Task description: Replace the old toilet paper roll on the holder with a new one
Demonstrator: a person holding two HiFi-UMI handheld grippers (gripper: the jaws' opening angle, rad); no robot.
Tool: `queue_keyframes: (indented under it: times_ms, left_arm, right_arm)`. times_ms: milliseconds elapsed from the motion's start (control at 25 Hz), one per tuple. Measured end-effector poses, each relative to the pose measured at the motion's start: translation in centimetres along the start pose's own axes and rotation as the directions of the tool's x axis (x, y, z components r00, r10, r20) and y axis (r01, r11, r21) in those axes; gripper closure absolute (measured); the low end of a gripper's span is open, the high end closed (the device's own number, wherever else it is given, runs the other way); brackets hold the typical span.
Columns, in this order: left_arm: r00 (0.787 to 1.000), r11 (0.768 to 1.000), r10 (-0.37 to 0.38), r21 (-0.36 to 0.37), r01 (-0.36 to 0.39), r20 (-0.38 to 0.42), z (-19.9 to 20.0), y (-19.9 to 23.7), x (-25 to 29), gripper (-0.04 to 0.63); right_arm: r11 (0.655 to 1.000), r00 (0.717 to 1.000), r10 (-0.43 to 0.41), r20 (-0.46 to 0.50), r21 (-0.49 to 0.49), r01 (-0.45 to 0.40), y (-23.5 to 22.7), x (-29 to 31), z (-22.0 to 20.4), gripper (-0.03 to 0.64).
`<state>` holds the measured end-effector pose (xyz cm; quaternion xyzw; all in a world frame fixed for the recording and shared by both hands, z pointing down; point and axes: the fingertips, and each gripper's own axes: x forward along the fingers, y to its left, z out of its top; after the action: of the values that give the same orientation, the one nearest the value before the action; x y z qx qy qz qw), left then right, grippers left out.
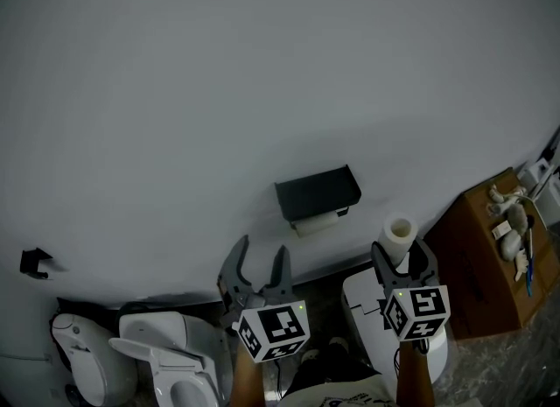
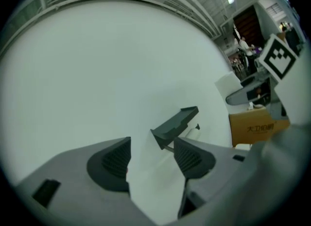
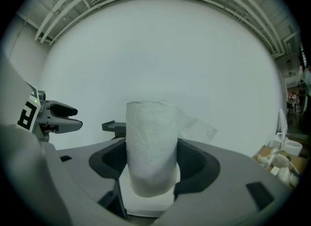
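Observation:
A black toilet paper holder (image 1: 317, 192) hangs on the pale wall, with a thin white roll (image 1: 318, 221) under its lid. The holder (image 2: 176, 124) also shows past my left jaws. My left gripper (image 1: 259, 261) stands open and empty, below and left of the holder. To the holder's right, my right gripper (image 1: 404, 259) is shut on a full white toilet paper roll (image 1: 399, 236). That roll (image 3: 151, 147) stands upright between the jaws with a loose sheet trailing right; the holder's edge (image 3: 112, 126) peeks out behind it.
A white toilet (image 1: 171, 357) stands at the lower left with a white bin (image 1: 79, 363) beside it. Under my right gripper is a white round container (image 1: 372, 305). A cardboard box (image 1: 490, 256) with small items on top sits at the right. A small black fitting (image 1: 35, 262) is on the wall, far left.

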<state>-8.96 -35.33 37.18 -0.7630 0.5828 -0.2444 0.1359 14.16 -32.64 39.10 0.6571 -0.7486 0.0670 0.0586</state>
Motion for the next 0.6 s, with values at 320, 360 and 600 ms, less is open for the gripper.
queue_keyframes:
  times_ms: [320, 360, 600]
  left_arm:
    - [0.994, 0.955, -0.031, 0.289, 0.061, -0.106, -0.8, -3.9, 2.2, 0.336]
    - [0.992, 0.941, -0.023, 0.332, 0.063, -0.123, -0.9, -4.3, 2.4, 0.336]
    - [0.981, 0.856, 0.025, 0.511, 0.079, -0.194, -1.9, -6.2, 3.6, 0.336]
  right_arm:
    - [1.0, 0.999, -0.027, -0.038, -0.008, 0.027, -1.8, 0.1, -1.7, 0.31]
    - [1.0, 0.999, -0.029, -0.04, -0.007, 0.029, -1.9, 0.1, -1.8, 0.31]
    - [0.999, 0.997, -0.049, -0.056, -0.005, 0.049, -3.2, 0.1, -2.4, 0.31]
